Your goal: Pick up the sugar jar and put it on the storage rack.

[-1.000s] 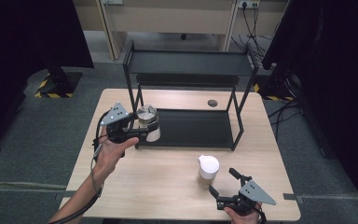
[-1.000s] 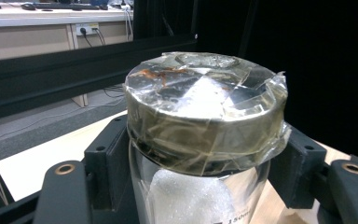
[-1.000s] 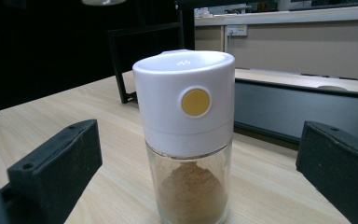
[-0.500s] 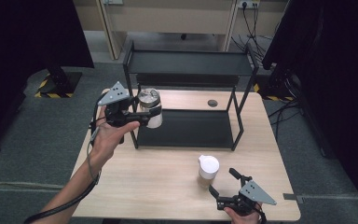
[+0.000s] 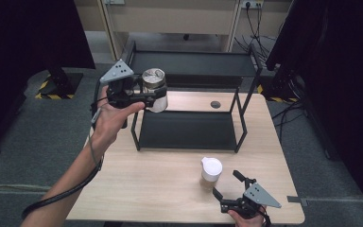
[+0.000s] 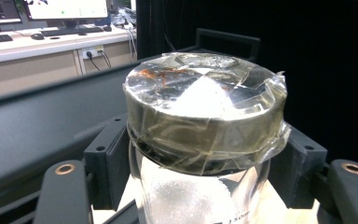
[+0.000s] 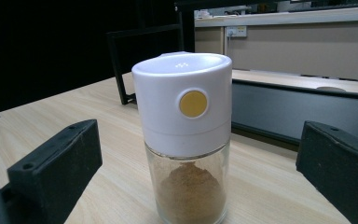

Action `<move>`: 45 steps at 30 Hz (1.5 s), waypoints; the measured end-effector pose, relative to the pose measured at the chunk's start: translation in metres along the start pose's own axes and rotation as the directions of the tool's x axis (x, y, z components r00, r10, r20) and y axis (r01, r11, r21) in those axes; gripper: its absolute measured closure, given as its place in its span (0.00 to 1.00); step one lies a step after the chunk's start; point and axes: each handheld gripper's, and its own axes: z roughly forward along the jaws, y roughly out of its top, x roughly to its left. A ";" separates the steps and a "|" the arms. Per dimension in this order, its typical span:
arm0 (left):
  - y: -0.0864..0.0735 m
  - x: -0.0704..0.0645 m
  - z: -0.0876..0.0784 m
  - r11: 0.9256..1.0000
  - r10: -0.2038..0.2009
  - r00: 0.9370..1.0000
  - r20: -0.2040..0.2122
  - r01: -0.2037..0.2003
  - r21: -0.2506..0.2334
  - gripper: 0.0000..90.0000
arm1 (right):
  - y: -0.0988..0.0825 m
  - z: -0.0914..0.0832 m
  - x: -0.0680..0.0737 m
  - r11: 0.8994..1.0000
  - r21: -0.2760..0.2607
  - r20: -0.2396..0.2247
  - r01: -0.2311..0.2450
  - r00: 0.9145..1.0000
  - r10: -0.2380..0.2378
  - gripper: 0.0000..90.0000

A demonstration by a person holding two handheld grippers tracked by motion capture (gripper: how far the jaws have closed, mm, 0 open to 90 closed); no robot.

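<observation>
Holding a glass jar (image 5: 155, 90) upright, the left gripper (image 5: 142, 97) is clenched on the glass just below the tape-wrapped lid (image 6: 205, 112), a jaw on either side in the left gripper view. The jar hangs in the air at the left end of the black two-tier rack (image 5: 189, 130), about level with its upper shelf (image 5: 194, 64) and well above the wooden table (image 5: 137, 184). The jar's long axis is vertical, and the shelf lies beyond and to the right of it, so the coming move is probably a carry inward over that shelf. Farther right, a white-capped spice shaker (image 5: 211, 172) stands upright on the table in front of the rack. The right gripper (image 5: 231, 196) rests near the table's front edge, released, jaws wide apart and aimed at the shaker, which stands just ahead of them, untouched.
</observation>
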 end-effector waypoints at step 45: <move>0.057 0.008 0.094 0.999 -0.047 0.943 -0.330 0.044 -0.016 0.35 | 0.000 -0.001 -0.006 1.000 -0.010 -0.018 -0.006 1.000 0.006 0.00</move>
